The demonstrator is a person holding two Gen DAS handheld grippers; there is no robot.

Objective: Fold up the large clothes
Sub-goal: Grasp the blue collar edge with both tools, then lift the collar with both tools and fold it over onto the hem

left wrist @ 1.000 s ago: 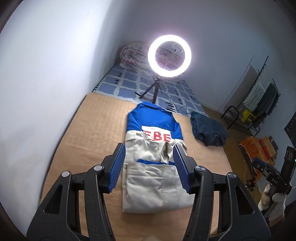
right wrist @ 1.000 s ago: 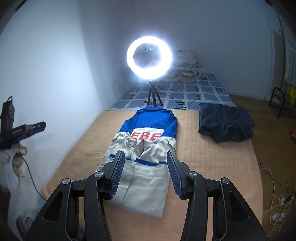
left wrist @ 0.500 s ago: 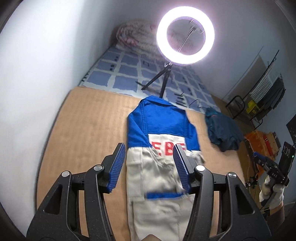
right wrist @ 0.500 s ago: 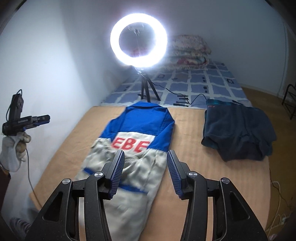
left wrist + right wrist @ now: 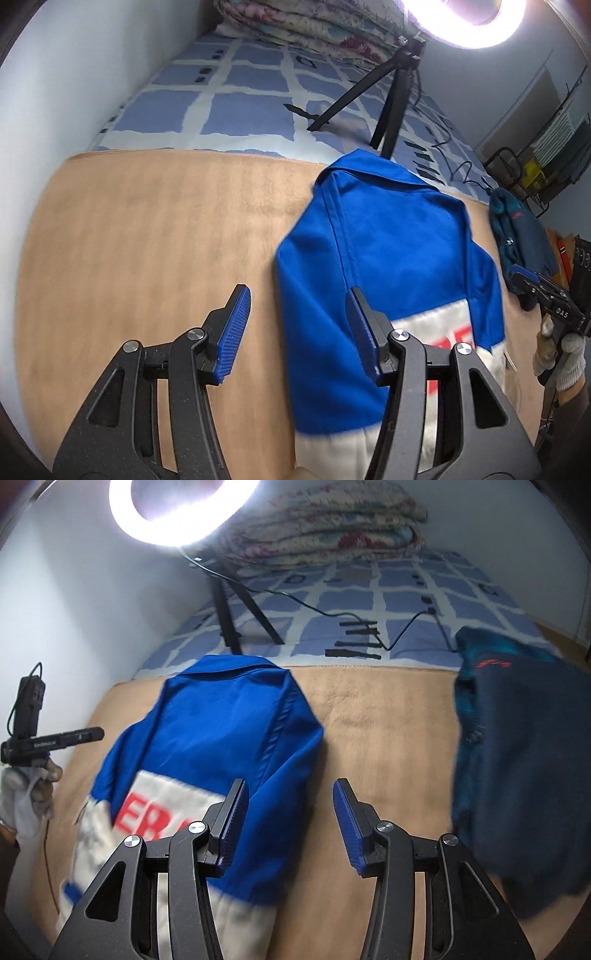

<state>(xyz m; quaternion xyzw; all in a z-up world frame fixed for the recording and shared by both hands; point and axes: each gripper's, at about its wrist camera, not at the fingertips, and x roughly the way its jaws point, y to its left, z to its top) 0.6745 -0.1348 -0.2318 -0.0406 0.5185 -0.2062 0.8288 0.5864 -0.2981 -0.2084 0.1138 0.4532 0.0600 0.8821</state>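
**2 grippers brought down over the jacket's shoulders**

A blue and white jacket (image 5: 388, 266) is laid back-up on a tan blanket (image 5: 147, 240), its collar pointed toward the tripod (image 5: 391, 92) of a ring light (image 5: 177, 513). The sleeves appear to be tucked in already, so that a long narrow panel is formed; the lower half is cut off by the frame edges and blurred, so this cannot be confirmed.

The left gripper (image 5: 299, 328) is held over the jacket's left shoulder edge, with 1 pad above the blanket and the other above blue cloth. The right gripper (image 5: 288, 827) is set likewise over the opposite edge. Both are released, the jaws standing apart with nothing pinched between them. This straddling placement is judged to be chosen so that each shoulder edge can be nipped and the top carried down toward the hem in 1 even fold.

A dark garment (image 5: 524, 775) is left in a loose heap to the right, well apart from the jacket, probably waiting its turn. Folded quilts (image 5: 325, 528) are stacked at the far wall, clear of the working area.
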